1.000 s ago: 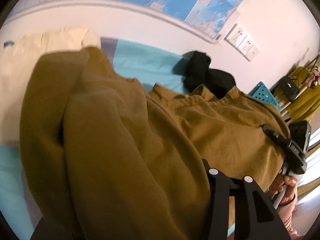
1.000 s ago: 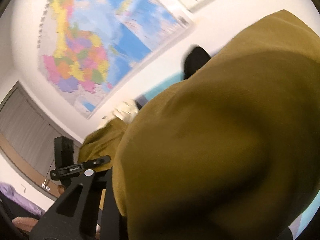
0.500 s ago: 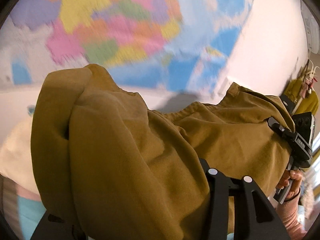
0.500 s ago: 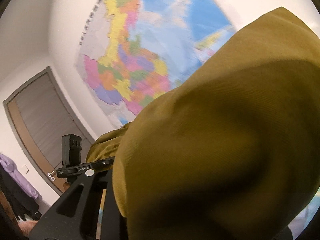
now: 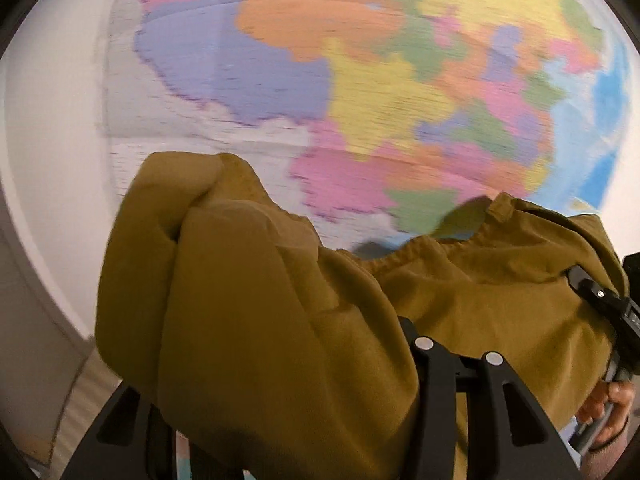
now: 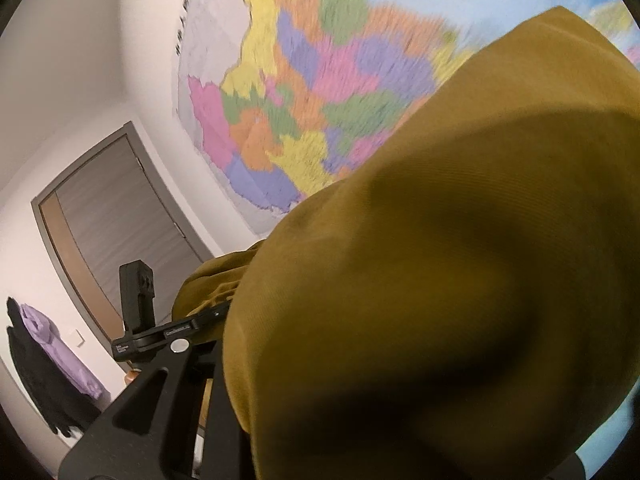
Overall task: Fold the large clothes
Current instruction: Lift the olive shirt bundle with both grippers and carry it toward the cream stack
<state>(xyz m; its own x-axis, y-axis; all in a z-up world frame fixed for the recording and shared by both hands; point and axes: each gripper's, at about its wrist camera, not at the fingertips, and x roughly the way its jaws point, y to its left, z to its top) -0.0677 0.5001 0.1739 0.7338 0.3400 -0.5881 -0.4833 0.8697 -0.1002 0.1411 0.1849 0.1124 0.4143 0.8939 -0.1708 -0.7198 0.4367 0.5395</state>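
A large mustard-brown garment (image 5: 280, 300) hangs in the air, stretched between both grippers. In the left wrist view it is bunched over my left gripper (image 5: 288, 368), which is shut on the cloth with its fingertips hidden under the folds. The waistband edge runs rightward to my right gripper (image 5: 608, 312), gripped by a person's hand (image 5: 608, 404). In the right wrist view the garment (image 6: 440, 240) fills most of the frame and covers my right gripper (image 6: 360, 380), shut on it. The left gripper (image 6: 160, 336) shows at the lower left, clamped on the cloth's other end.
A coloured wall map (image 5: 360, 80) fills the background straight ahead, also the map (image 6: 300, 100) in the right wrist view. A grey door (image 6: 108, 220) stands to the left, with purple and black clothes (image 6: 48, 360) hanging beside it.
Both grippers have risen and tilted upward with the garment. The bed with its teal sheet and the black garment have dropped out of view; the wall map now fills the background.
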